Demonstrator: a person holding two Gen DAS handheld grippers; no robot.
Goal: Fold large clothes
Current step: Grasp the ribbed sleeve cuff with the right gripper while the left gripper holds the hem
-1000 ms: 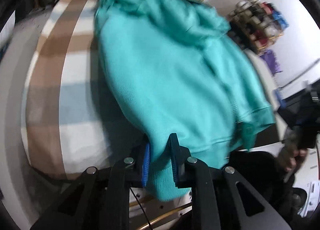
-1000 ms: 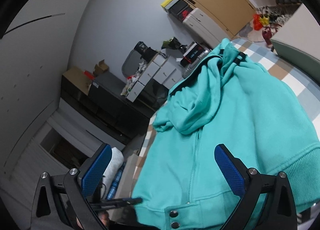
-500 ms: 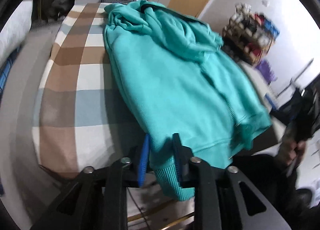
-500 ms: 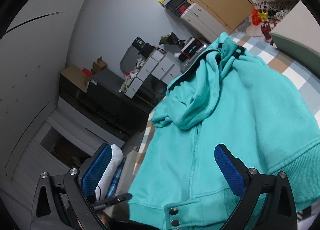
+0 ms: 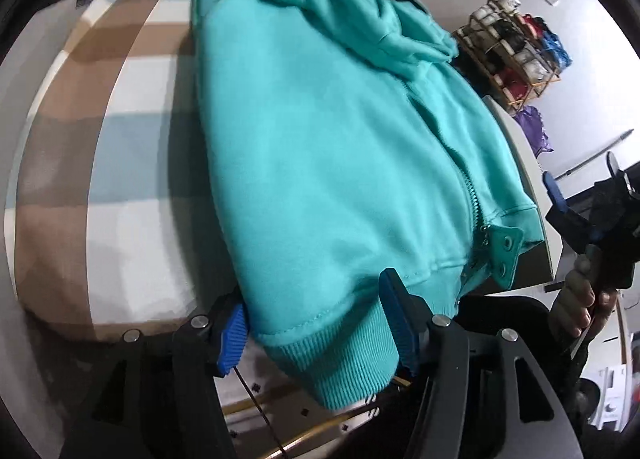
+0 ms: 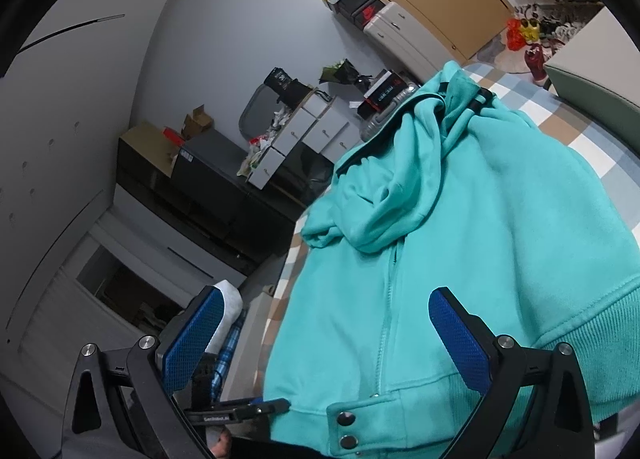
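A teal zip hoodie (image 5: 328, 147) lies on a checked bed cover (image 5: 100, 139), hood at the far end, ribbed hem hanging over the near edge. My left gripper (image 5: 316, 323) is open, its blue pads on either side of the hem's left corner, no longer pinching it. My right gripper (image 6: 324, 339) is open and empty above the hem's other side, near the zip and snap tab (image 6: 346, 427). In the left wrist view the right gripper (image 5: 592, 227) shows at far right, held in a hand.
The bed's near edge drops off under the hem. A shelf of shoes (image 5: 516, 51) stands by the wall right of the bed. Black cabinets (image 6: 208, 195) and white drawer boxes (image 6: 304, 135) stand beyond the far end.
My left gripper was shut on the hoodie's hem corner and has now opened around it, moving closer over the garment. The right gripper stays open and has barely moved.
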